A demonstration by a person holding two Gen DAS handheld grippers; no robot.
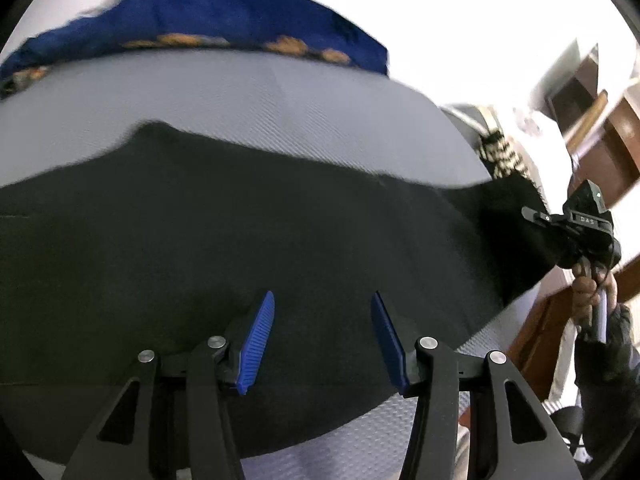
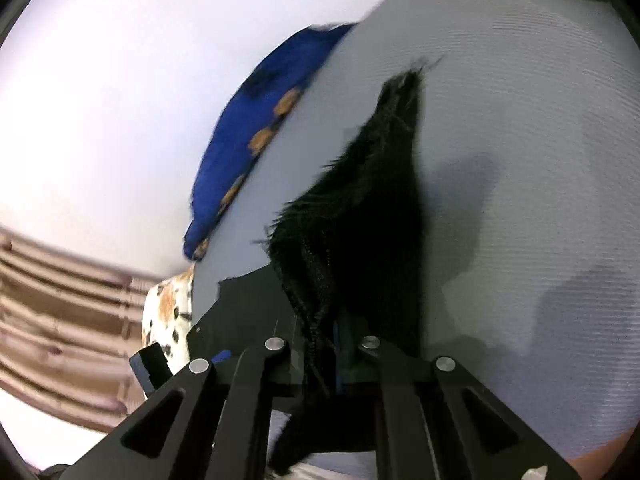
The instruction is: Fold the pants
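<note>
1. A pair of black pants (image 1: 248, 248) lies spread across a pale grey, finely ribbed bed surface (image 1: 248, 96), filling the middle of the left wrist view from the left edge to the right.
2. The left gripper (image 1: 322, 336) hangs over the near part of the pants. Its two blue-padded fingers (image 1: 256, 344) are spread apart, with only flat black cloth showing in the gap; the pads do not press on it.
3. At the right end, the pants rise off the bed surface into a raised, bunched corner. The right gripper (image 1: 536, 214) is seen there in the left wrist view, held by a person's hand (image 1: 588, 292) in a dark sleeve.
4. In the right wrist view, the right gripper (image 2: 334, 344) is pressed together on a fold of the black pants (image 2: 360, 208). The cloth fans out from between its fingers and stretches away to a frayed tip further along the grey surface.
5. A blue cushion with orange patches (image 1: 192, 20) lies along the far edge of the bed, well apart from the pants.
6. A white, spotted cloth (image 2: 168, 312) shows at the bed's left edge in the right wrist view, beside striped brown fabric (image 2: 60, 312).
</note>
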